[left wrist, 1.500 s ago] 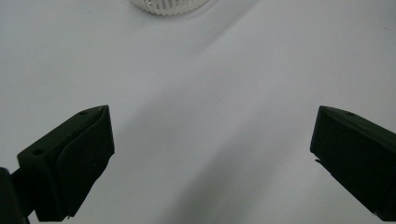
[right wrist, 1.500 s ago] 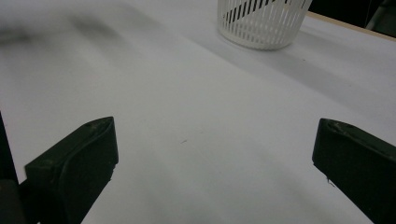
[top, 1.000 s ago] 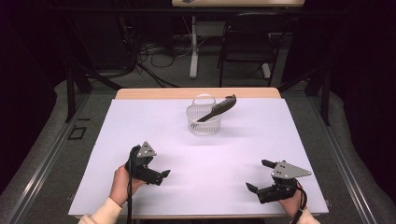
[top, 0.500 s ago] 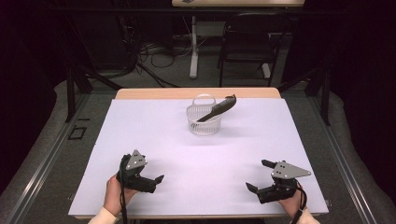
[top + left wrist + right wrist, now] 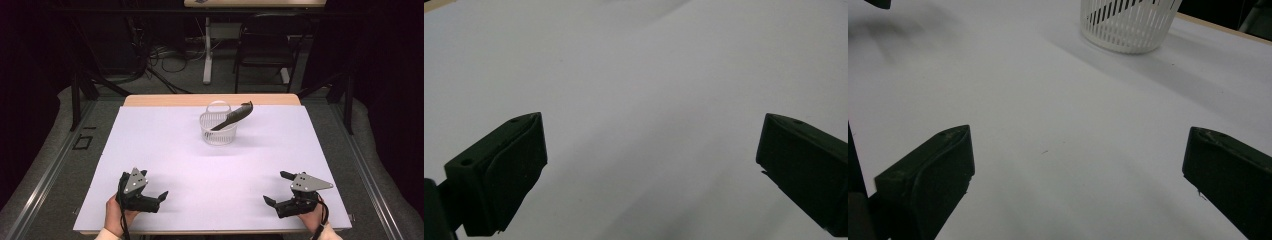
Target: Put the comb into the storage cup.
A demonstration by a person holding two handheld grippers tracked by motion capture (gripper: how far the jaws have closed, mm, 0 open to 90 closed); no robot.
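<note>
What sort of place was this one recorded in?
Probably a lab or recording studio: a table under a white sheet, dark curtains around it, loose cables on the floor behind, and a chair at a second desk.

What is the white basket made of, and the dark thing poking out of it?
The white basket looks like moulded plastic: thin upright slats with gaps, matte white. The dark tool leaning out of it looks like dark plastic or rubber with a dull sheen, but it is too small to be sure.
</note>
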